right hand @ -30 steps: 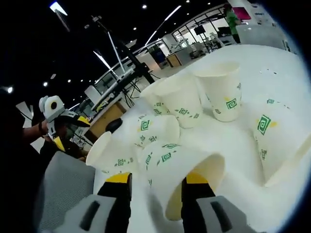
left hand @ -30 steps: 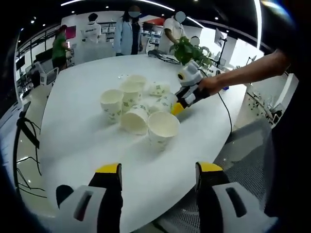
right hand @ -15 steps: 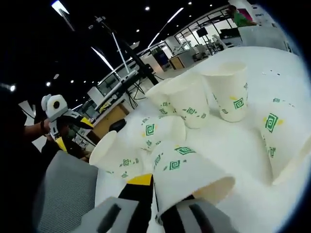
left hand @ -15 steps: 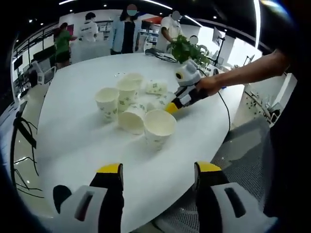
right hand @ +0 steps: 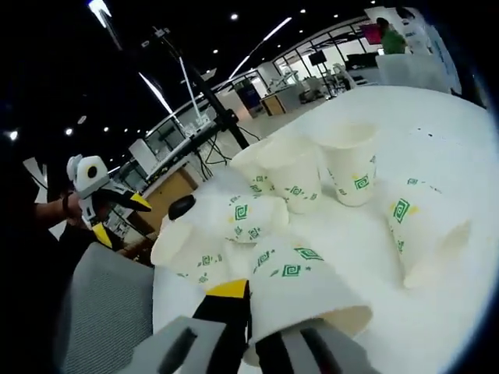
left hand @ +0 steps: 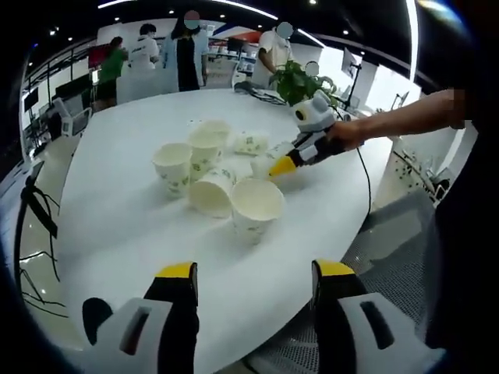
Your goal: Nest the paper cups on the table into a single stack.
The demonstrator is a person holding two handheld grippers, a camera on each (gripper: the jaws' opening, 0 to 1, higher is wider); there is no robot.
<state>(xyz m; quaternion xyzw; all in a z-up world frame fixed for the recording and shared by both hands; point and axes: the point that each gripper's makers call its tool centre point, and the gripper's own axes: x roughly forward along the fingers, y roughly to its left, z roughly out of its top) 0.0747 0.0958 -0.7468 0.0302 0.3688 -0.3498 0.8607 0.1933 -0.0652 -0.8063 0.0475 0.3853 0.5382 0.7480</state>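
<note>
Several white paper cups with green prints sit grouped on the round white table (left hand: 117,226). One upright cup (left hand: 256,207) is nearest me, a tipped cup (left hand: 210,195) lies beside it, and more upright cups (left hand: 173,165) stand behind. My left gripper (left hand: 256,273) hangs open over the near table edge, well short of the cups. My right gripper (left hand: 279,167) reaches in from the right. In the right gripper view, that right gripper (right hand: 251,312) is shut on the wall of a tilted cup (right hand: 300,284), one jaw outside and one inside. Another cup (right hand: 425,234) lies on its side to the right.
A potted plant (left hand: 300,78) stands at the table's far side, with a cable beside it. Several people (left hand: 187,54) stand beyond the table. A small black object (right hand: 182,206) sits near the cups. The left gripper (right hand: 118,218) shows at the left.
My right gripper has shut on the tipped cup's wall and drawn it up and back from the group. The left gripper has stayed open and nearly still.
</note>
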